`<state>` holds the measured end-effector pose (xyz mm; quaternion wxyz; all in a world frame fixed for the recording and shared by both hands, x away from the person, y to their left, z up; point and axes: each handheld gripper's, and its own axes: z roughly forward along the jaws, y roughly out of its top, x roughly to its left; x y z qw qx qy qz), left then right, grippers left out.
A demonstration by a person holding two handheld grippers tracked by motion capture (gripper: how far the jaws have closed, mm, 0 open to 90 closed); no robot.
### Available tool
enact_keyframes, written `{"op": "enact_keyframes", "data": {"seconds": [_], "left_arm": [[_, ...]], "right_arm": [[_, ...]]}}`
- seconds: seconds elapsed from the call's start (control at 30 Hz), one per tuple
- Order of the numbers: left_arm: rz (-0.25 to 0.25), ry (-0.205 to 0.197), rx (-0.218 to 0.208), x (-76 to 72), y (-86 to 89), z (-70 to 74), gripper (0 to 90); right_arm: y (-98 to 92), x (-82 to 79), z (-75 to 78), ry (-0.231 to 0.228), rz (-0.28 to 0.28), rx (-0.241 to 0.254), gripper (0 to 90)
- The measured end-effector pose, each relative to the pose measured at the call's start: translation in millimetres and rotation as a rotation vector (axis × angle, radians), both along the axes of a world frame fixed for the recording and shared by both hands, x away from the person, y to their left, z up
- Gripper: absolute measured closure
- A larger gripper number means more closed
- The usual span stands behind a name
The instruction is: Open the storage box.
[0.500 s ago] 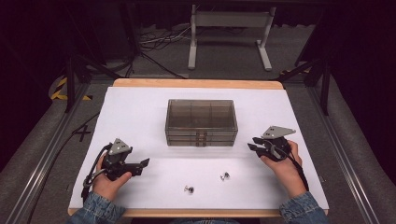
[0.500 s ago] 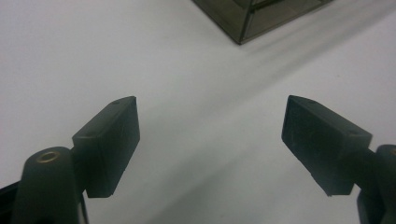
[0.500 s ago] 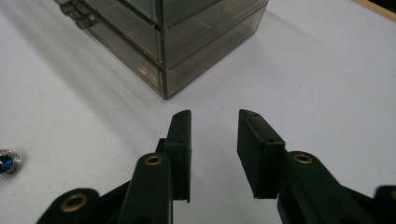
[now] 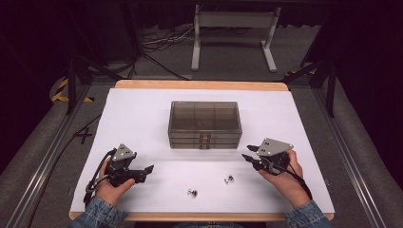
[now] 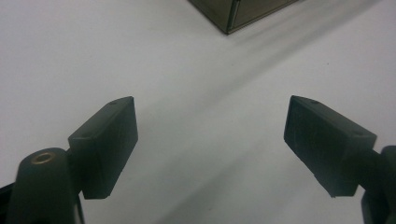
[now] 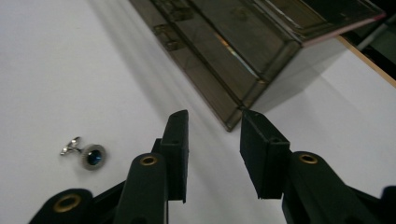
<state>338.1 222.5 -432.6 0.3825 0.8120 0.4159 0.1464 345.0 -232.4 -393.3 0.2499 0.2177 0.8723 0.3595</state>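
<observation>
A smoky see-through drawer box [image 4: 204,124] stands mid-table, its drawer fronts facing the person. Two small silver cufflinks [image 4: 229,179] [image 4: 192,193] lie on the white table in front of it. My left gripper [image 4: 148,169] rests near the front left, pointing right, with its jaws wide open over bare table [image 5: 208,100]; a corner of the box [image 5: 233,14] shows at the top of the left gripper view. My right gripper [image 4: 246,153] sits right of the box's front corner, pointing left, open with a narrow empty gap [image 6: 215,114]. A blue-faced cufflink [image 6: 88,156] lies to its left, and the box [image 6: 243,56] is just ahead.
The white table [image 4: 142,114] has a wooden rim. Beyond its far edge are a metal stand [image 4: 233,33] and cables on the floor. Rails run along both sides. The person's hands and denim sleeves come in at the bottom.
The right gripper has shifted slightly toward the near edge and to the left. The left gripper has barely moved.
</observation>
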Motion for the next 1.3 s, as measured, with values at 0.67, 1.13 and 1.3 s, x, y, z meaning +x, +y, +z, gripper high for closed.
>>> {"op": "enact_keyframes", "data": {"seconds": [0.67,1.13,1.3], "left_arm": [[0.007,-0.055,0.016,-2.9,-1.3,0.9,17.6],[0.011,-0.051,0.018,-3.0,-1.6,0.1,17.4],[0.002,-0.052,0.027,-3.6,-3.6,-1.1,17.4]], "right_arm": [[44.0,-29.8,-12.4,-0.256,0.224,-0.222,62.2],[53.7,-42.0,-16.1,-0.431,0.259,-0.322,63.3],[59.3,-47.8,-16.9,-0.502,0.274,-0.367,63.7]]}}
